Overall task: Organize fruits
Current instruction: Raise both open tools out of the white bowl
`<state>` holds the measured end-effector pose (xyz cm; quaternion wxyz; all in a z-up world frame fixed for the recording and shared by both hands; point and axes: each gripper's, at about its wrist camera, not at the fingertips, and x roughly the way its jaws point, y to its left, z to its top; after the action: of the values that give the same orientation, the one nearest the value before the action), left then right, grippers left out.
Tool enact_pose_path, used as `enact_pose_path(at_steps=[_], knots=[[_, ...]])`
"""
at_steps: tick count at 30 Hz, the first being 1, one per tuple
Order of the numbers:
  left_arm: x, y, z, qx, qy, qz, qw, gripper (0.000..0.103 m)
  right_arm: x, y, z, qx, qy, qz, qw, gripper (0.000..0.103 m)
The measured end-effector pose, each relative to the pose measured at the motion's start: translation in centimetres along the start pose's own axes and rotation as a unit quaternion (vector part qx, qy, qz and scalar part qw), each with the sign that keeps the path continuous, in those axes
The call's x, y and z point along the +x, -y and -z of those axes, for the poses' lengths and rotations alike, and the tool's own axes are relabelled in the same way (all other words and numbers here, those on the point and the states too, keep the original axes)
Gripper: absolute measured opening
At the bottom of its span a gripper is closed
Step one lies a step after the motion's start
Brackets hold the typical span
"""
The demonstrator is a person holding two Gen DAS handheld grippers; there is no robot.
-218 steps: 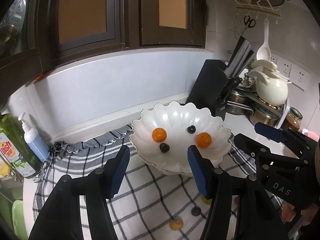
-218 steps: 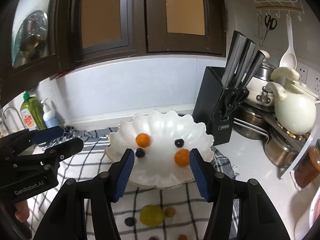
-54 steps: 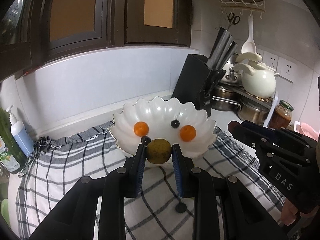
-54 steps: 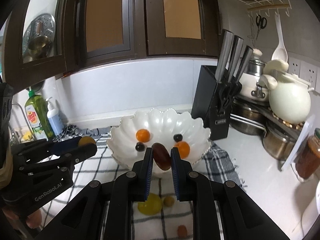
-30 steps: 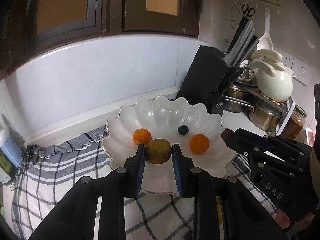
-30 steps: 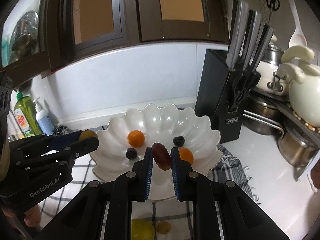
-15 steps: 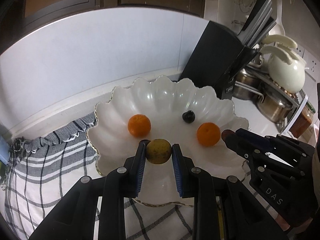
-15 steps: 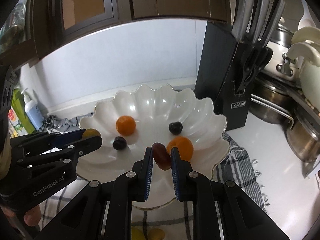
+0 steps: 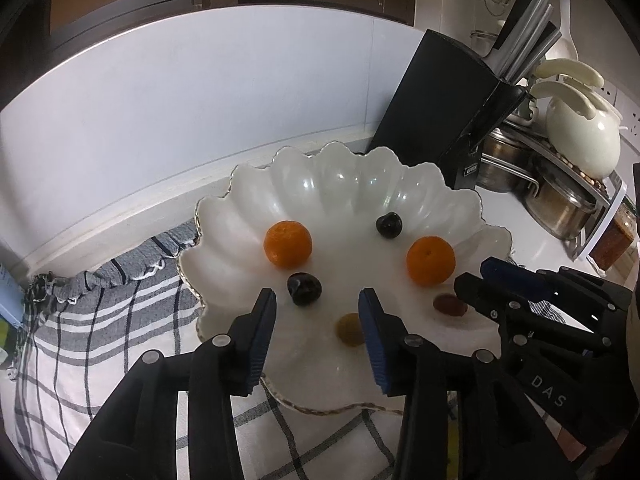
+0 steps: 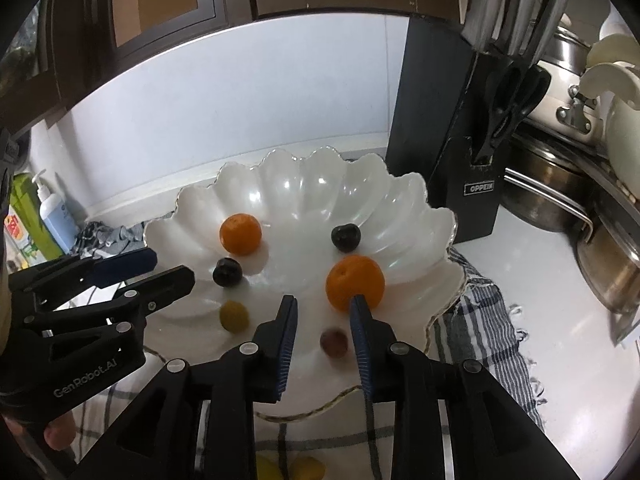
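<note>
A white scalloped bowl (image 9: 344,184) (image 10: 304,184) sits on a checked cloth. In it lie two oranges (image 9: 287,243) (image 9: 431,260), two dark cherries (image 9: 304,288) (image 9: 388,225), a yellow-green fruit (image 9: 349,329) (image 10: 234,315) and a dark red fruit (image 9: 450,304) (image 10: 333,343). My left gripper (image 9: 317,318) is open above the bowl's near side, the yellow-green fruit lying free just inside its right finger. My right gripper (image 10: 323,322) is open over the bowl, the dark red fruit lying free between its fingers.
A black knife block (image 10: 444,128) stands right of the bowl. Steel pots (image 10: 548,188) and a cream teapot (image 9: 580,136) are further right. Soap bottles (image 10: 48,216) stand at the left. Yellow fruits (image 10: 292,468) lie on the cloth (image 9: 100,320) in front of the bowl.
Both grippers have opened over the bowl. The yellow-green fruit left the left gripper and the dark red fruit left the right gripper; both now lie in the bowl.
</note>
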<state>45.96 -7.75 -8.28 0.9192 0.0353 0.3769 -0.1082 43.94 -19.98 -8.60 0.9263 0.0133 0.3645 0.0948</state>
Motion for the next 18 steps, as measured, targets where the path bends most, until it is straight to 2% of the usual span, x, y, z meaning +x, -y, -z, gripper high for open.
enact_pose_path(at_steps=[6, 18], knots=[[-1.4, 0.1, 0.1, 0.003, 0.013, -0.006, 0.9999, 0.047, -1.5, -0.1, 0.0, 0.001, 0.009, 0.003, 1.0, 0.032], [-5.9, 0.9, 0.4, 0.012, 0.05, 0.004, 0.9987, 0.051, -6.3, -0.3, 0.3, 0.01, 0.044, 0.007, 0.999, 0.033]])
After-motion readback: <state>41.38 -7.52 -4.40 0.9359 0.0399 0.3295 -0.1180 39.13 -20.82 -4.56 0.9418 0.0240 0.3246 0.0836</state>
